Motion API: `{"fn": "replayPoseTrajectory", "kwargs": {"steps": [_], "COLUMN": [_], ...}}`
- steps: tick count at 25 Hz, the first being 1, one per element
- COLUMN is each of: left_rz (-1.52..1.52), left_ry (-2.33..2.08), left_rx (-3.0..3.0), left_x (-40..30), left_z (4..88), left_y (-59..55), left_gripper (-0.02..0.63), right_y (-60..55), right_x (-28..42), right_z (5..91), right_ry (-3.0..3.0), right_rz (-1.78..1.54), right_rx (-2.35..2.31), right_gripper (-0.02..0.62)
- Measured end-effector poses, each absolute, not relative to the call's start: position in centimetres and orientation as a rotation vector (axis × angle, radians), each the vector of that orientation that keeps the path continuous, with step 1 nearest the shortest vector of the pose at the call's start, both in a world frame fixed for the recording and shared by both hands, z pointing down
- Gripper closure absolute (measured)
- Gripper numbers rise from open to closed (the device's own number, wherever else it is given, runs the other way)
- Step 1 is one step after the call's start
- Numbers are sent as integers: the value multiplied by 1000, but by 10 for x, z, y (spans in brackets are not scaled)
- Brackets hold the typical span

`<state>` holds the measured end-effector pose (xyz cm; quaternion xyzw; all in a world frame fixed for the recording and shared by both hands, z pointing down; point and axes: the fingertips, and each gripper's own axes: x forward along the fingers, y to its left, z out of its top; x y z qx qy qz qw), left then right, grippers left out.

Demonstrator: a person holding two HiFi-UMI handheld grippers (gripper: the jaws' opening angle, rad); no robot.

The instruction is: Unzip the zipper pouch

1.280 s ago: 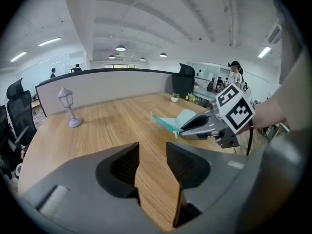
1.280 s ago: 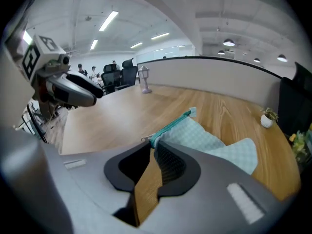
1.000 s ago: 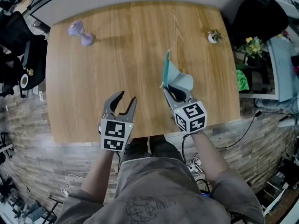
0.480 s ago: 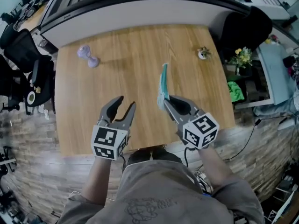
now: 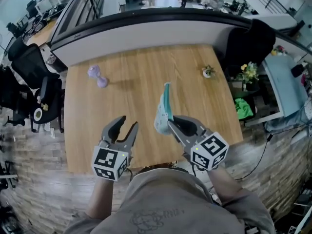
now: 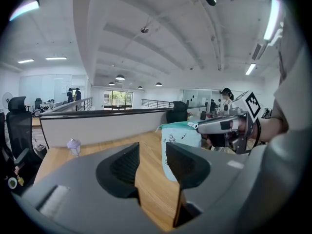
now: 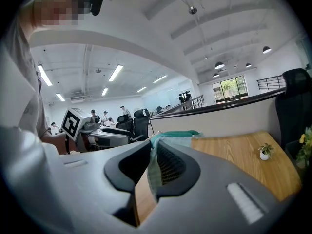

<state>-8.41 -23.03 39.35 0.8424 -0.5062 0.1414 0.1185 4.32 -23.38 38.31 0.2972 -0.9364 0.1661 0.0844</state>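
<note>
head view: camera on person's head, faces steeply down onto light wooden bench [image 5: 141, 77]; whole top in frame, left hand-held gripper [image 5: 128, 122] and right hand-held gripper [image 5: 174, 123] near bottom edge.
left gripper view: camera close behind own grey jaws, faces roughly level across bench; right hand-held gripper at frame right.
right gripper view: likewise; left hand-held gripper at frame left.
all three share bench and pale blue fabric zipper pouch [image 5: 163, 112]. small lilac ornament [image 5: 97, 77] shows in head and left gripper views, small white-potted plant [image 5: 208, 72] in head and right gripper views.
</note>
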Motion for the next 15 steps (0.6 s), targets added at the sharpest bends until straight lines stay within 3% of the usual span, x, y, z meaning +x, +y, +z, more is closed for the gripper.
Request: {"fn": "replayPoseTrajectory", "kwargs": {"steps": [6, 15], "left_rz": [436, 464], "left_ry": [-1475, -1100], "left_rx": [2529, 2915], "left_x": [-78, -17], "left_z": [380, 348], "left_y": [-222, -199], "left_gripper": [439, 430], "right_y": [-229, -210], "right_x": [46, 51], "right_z": [376, 362], "right_ry": [-2815, -2851], "right_rz": [525, 563], "right_rx": [861, 624], "right_gripper": [538, 538]}}
